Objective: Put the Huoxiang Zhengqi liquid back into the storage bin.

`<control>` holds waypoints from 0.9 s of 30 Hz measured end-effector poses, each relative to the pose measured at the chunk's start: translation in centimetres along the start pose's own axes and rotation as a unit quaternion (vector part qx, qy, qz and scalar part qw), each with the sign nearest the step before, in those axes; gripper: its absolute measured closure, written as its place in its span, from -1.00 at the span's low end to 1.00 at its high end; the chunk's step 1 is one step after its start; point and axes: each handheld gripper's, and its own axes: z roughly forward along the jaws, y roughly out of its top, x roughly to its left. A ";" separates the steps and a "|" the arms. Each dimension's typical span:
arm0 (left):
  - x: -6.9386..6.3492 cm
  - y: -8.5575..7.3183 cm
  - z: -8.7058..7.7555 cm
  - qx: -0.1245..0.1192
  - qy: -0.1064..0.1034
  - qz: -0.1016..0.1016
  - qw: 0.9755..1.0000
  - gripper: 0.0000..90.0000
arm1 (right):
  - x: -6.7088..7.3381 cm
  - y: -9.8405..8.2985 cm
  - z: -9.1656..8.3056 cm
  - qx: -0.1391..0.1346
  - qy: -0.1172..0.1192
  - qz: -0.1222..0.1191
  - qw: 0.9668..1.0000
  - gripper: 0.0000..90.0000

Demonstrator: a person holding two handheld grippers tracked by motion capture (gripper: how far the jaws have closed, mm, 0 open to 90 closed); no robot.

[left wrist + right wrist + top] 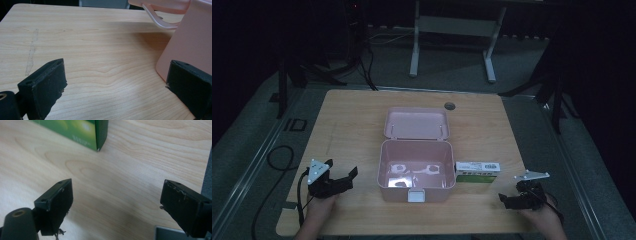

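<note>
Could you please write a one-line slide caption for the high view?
Open pink box centred on a wooden table, green-and-white carton beside it, left gripper and right gripper open at either side.

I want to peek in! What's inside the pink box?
The pink box is open, its lid tipped back. Inside there is just the shiny floor with pale patches, likely light glare. The near wall hides the front strip of the floor.

left hand-held gripper (343, 176) agape, right hand-held gripper (508, 200) agape
</note>
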 end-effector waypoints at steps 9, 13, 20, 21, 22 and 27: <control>0.1 0.0 0.1 -0.001 -0.001 -0.005 1.000 -0.93 | -0.3 1.3 -0.7 0.059 0.033 -0.108 0.992 -0.76; 0.1 0.0 0.1 -0.001 -0.002 -0.005 1.000 -0.93 | -0.4 1.7 -0.9 0.069 0.048 -0.139 0.987 -0.75; 0.1 0.0 0.1 -0.001 -0.001 -0.004 1.000 -0.93 | -0.2 2.4 -0.7 0.118 0.074 -0.216 0.967 -0.75; 0.1 0.0 0.1 0.000 0.000 -0.004 1.000 -0.93 | -0.2 2.6 -0.5 0.145 0.069 -0.224 0.961 -0.75; 0.1 0.0 0.1 0.000 0.000 -0.004 1.000 -0.93 | -0.2 2.6 -0.5 0.145 0.069 -0.224 0.961 -0.75; 0.1 0.0 0.0 -0.002 0.000 -0.004 1.000 -0.93 | 0.3 3.2 -0.6 0.179 0.068 -0.264 0.945 -0.75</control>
